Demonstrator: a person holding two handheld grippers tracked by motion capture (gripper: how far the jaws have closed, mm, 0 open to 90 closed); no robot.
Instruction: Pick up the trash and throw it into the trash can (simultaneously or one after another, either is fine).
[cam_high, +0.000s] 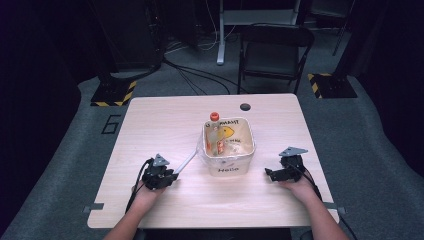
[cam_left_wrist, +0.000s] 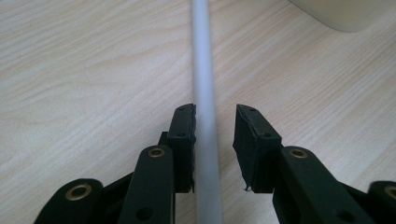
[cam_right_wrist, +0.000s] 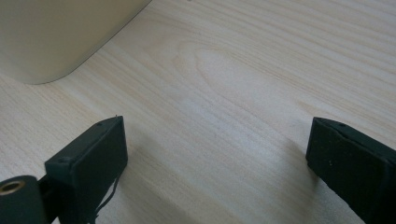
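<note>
My left tongs (cam_left_wrist: 215, 128) are straddling the rod (cam_left_wrist: 204, 93), not yet pinching; closing off-centre, I risk rolling it away. Right tongs (cam_right_wrist: 217, 149) are gaping empty near the tub (cam_high: 229, 162).

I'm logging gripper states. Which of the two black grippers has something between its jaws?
The left gripper: a thin grey rod runs between its jaws. The right gripper stands wide open over bare table.

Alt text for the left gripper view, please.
A grey rod runs up the frame between the open left claw, touching its left pad with a gap at the other, over a light wooden table; a cream container's corner shows top right.
</note>
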